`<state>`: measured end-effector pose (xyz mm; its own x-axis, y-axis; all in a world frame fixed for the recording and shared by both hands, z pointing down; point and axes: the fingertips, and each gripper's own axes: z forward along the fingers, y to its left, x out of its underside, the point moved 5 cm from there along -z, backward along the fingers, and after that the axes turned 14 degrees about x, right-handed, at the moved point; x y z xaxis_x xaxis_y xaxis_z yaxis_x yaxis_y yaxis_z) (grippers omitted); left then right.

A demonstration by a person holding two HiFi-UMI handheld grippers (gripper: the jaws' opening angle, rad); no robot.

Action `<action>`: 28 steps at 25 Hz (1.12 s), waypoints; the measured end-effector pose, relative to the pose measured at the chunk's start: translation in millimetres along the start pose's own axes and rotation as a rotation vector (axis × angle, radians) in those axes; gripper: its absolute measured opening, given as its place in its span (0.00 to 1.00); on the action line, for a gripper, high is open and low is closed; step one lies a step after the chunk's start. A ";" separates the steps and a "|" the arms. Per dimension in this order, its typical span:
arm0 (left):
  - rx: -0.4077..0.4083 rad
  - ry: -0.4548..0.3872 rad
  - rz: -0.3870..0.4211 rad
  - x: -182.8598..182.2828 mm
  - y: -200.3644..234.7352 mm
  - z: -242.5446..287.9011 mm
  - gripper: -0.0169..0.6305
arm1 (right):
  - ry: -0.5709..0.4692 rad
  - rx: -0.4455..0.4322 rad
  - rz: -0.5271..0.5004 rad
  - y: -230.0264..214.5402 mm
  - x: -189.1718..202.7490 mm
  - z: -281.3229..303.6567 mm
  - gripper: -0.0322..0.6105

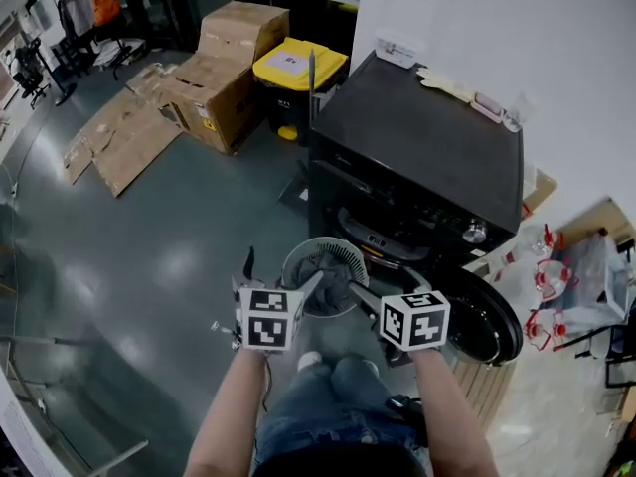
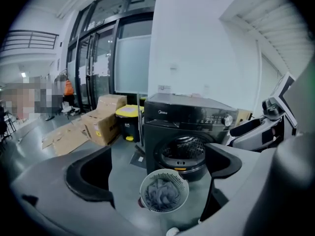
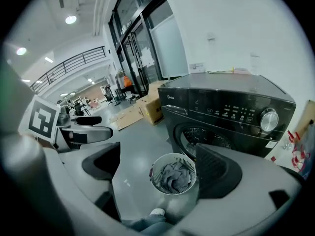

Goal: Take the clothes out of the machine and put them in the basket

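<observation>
Grey, glossy floor (image 1: 149,266), catching pale glints of light. Standing on it against the white wall (image 1: 556,28), a black front-loading machine (image 1: 417,157) with its door swung open, and just in front, a round white slatted basket (image 1: 333,243). Farther off, a yellow-lidded bin (image 1: 293,78) beside stacked cardboard boxes (image 1: 224,78) — flattened cardboard sheets (image 1: 119,142) spread next to them. Near the basket, a white shoe (image 1: 310,362).
</observation>
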<state>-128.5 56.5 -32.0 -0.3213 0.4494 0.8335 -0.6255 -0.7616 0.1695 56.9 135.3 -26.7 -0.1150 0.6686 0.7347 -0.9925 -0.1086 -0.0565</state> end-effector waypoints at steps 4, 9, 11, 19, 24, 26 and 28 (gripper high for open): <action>-0.031 -0.038 -0.012 -4.4 -18.3 -5.3 0.90 | -0.049 -0.014 0.015 -17.1 -2.7 -12.0 0.79; -0.106 -0.055 -0.039 -20.5 -54.2 -8.9 0.90 | -0.100 -0.072 0.052 -46.6 -15.7 -38.3 0.79; -0.118 -0.077 -0.039 -28.5 -74.8 -11.9 0.90 | -0.122 -0.080 0.029 -60.2 -19.3 -52.0 0.79; -0.171 -0.172 0.016 -51.5 -147.5 -40.7 0.90 | -0.218 -0.090 -0.073 -101.7 -26.4 -107.1 0.79; -0.198 -0.222 0.030 -52.5 -183.6 -51.7 0.90 | -0.253 -0.104 -0.094 -125.5 -19.1 -134.1 0.78; -0.214 -0.232 0.038 -52.8 -197.1 -54.3 0.90 | -0.269 -0.114 -0.092 -134.8 -17.4 -143.8 0.77; -0.229 -0.246 0.042 -54.0 -208.7 -58.1 0.90 | -0.284 -0.118 -0.104 -143.5 -16.2 -153.2 0.75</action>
<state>-22.0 218.3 -142.9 -0.1863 0.2724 0.9440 -0.7677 -0.6400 0.0331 194.7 252.8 -134.1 -0.0127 0.4374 0.8992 -0.9982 0.0470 -0.0369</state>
